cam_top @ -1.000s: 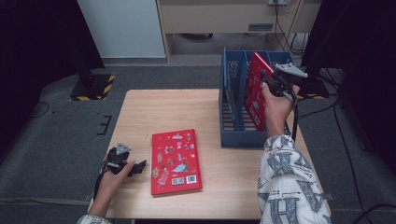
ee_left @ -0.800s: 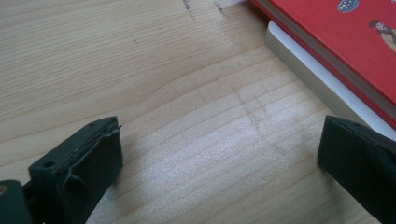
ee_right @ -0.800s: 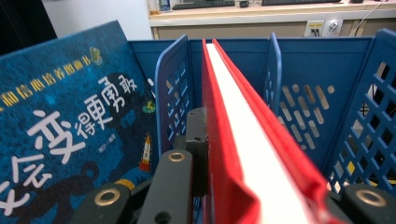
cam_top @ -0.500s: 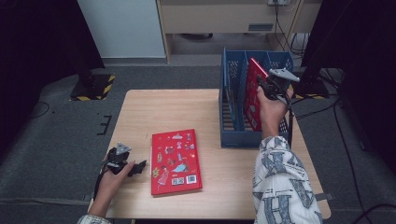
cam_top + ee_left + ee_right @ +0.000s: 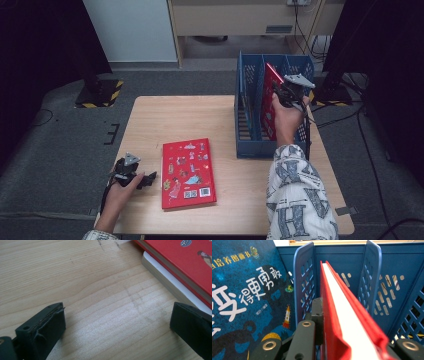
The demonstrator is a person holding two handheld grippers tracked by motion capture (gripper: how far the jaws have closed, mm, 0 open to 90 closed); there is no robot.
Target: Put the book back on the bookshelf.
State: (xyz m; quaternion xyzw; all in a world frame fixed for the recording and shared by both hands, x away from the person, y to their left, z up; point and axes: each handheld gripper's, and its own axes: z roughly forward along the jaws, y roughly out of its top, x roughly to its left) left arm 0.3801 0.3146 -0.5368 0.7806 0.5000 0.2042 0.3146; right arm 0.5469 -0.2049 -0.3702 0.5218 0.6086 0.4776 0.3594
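A red picture book (image 5: 187,172) lies flat on the wooden table (image 5: 175,117). My left gripper (image 5: 149,178) rests on the table just to its left. Its jaws stand open with bare wood between them (image 5: 117,322), and the red book's corner (image 5: 185,262) is close by with a pale edge under it. A second red book (image 5: 271,97) stands upright in a middle slot of the blue file rack (image 5: 255,147). My right gripper (image 5: 287,95) is shut on this book's top edge (image 5: 344,315).
A dark blue book with white characters (image 5: 244,297) stands in the rack's neighbouring slot, past a blue divider (image 5: 303,277). The rack sits at the table's right side. Dark floor, cables and a pale cabinet (image 5: 240,17) lie beyond the table.
My right gripper has moved slightly left and down with the red book, lowering it into the rack. The left gripper has stayed put.
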